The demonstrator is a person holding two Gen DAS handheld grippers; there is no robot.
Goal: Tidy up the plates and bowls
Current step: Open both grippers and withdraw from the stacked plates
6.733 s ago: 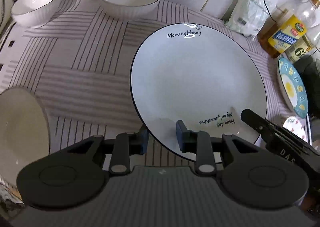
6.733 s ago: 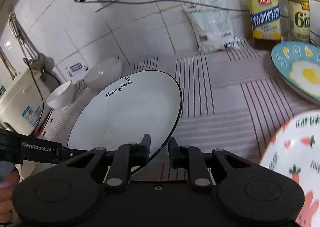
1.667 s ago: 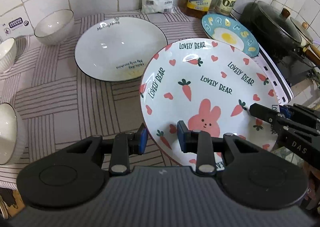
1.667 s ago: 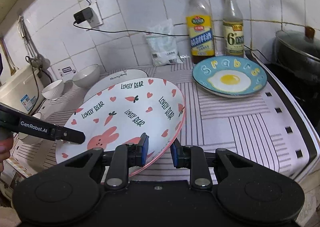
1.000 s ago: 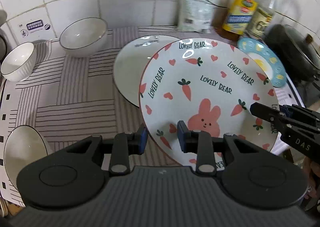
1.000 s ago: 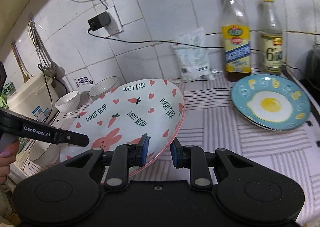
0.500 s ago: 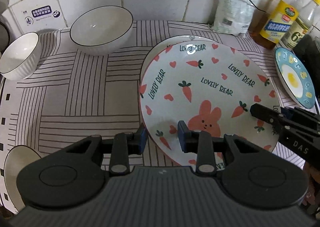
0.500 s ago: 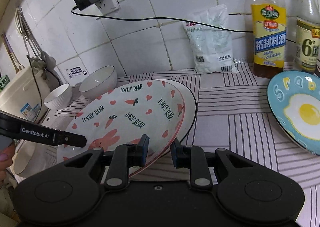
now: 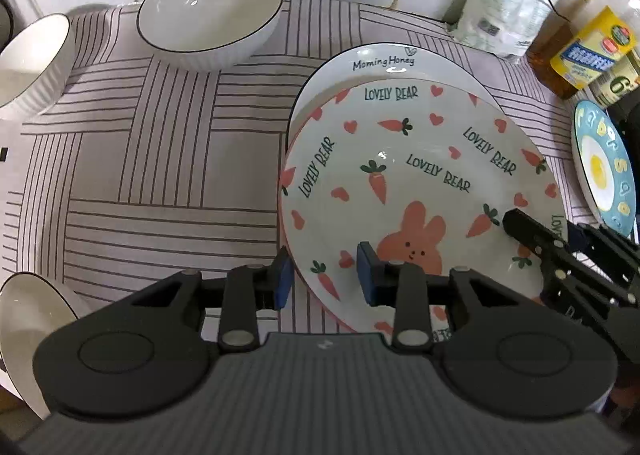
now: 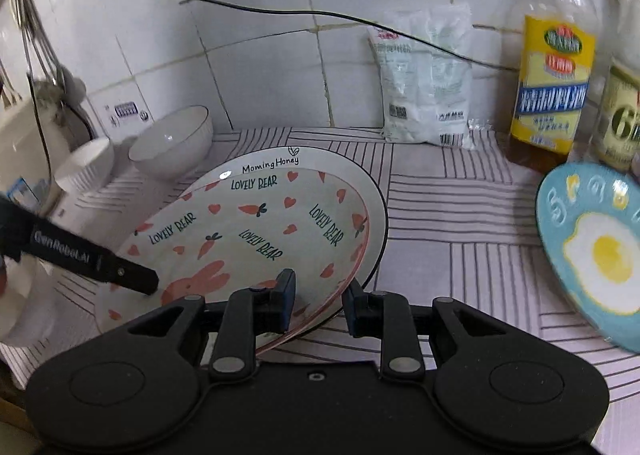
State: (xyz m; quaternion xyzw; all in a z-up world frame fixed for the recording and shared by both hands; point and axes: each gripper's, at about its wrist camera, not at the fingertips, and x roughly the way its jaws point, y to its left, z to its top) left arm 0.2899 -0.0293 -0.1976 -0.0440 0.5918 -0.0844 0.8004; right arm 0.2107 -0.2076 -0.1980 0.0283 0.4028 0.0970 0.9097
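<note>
Carried across from beside the egg plate [image 10: 592,251], the rabbit plate [image 9: 416,191] now sits nested on the white plate [image 9: 384,59] on the desk [image 9: 152,159], left claw [image 9: 324,275] and right claw [image 10: 318,301] each clamped on its rim, the sensible hold for stiff, slippery, breakable ceramic.

Bunny plate [image 9: 416,175] atop white plate [image 9: 384,59]; fingers [image 9: 366,267] straddle rim.

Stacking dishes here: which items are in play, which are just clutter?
In play: bunny plate, white plate under it, egg plate, bowls.

Clutter: oil bottle, second bottle, white pouch, charger cable.
</note>
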